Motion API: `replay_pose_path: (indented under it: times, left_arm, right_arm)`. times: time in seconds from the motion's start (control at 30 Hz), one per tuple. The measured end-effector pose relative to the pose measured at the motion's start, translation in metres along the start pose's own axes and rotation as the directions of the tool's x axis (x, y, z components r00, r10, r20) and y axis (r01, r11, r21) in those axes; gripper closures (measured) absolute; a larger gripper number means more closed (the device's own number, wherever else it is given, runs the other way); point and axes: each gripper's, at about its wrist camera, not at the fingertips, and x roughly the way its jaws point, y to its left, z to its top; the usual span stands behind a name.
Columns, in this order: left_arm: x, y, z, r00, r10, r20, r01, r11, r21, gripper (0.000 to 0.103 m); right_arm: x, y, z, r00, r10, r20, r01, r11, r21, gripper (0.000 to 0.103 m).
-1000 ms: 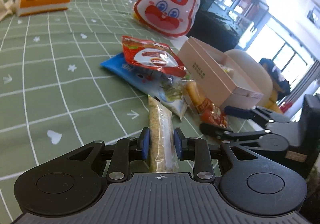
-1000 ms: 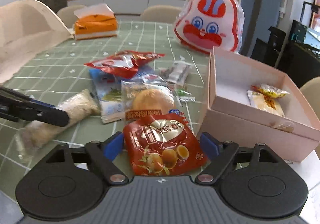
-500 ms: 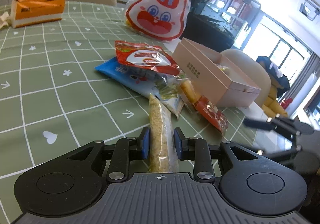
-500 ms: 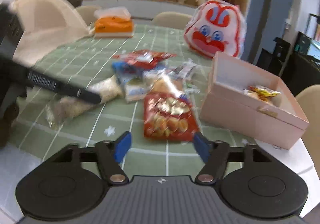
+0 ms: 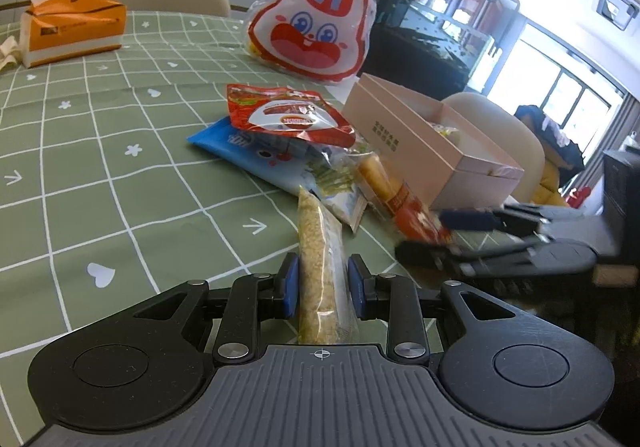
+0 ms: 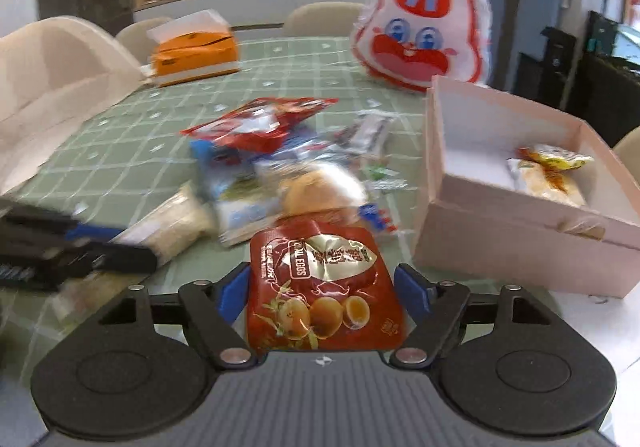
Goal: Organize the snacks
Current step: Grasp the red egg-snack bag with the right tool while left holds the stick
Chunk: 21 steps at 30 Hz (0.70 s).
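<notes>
On the green checked tablecloth (image 5: pixel 100 151), left gripper (image 5: pixel 322 283) clenched on a long clear packet of grain bar (image 5: pixel 320 259), blue pads pressing both sides. Right gripper (image 6: pixel 324 287) straddles a red quail-egg pouch (image 6: pixel 320 287); whether its pads touch the pouch, cannot tell. Loose snack pile (image 6: pixel 276 167) lies just beyond. Pink box (image 6: pixel 500 243) to the right holds two packets (image 6: pixel 548 175). Rabbit bag (image 5: pixel 310 35) and tissue box (image 5: pixel 72 27) farther back.
</notes>
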Motion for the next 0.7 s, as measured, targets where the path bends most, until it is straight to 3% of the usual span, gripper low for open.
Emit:
replay_pose_path:
  times: [0.23,0.33,0.7]
  left_arm:
    - [0.000,0.001,-0.001,1.000,-0.005,0.003,0.005,1.000,-0.008,0.072]
    - [0.000,0.002,-0.001,1.000,-0.010,0.003,0.010,1.000,-0.015,0.072]
    - [-0.001,0.000,0.001,0.999,-0.014,-0.029,0.014,1.000,-0.011,0.072]
  right_arm:
    - [-0.042,0.031,-0.034,0.998,0.067,-0.009,-0.067,0.976,-0.206,0.025]
    - [-0.057,0.039,-0.046,0.999,0.022,0.024,-0.015,0.965,-0.261,0.022]
    - [-0.090,0.012,-0.075,0.994,-0.100,0.033,0.104,0.980,-0.170,0.022]
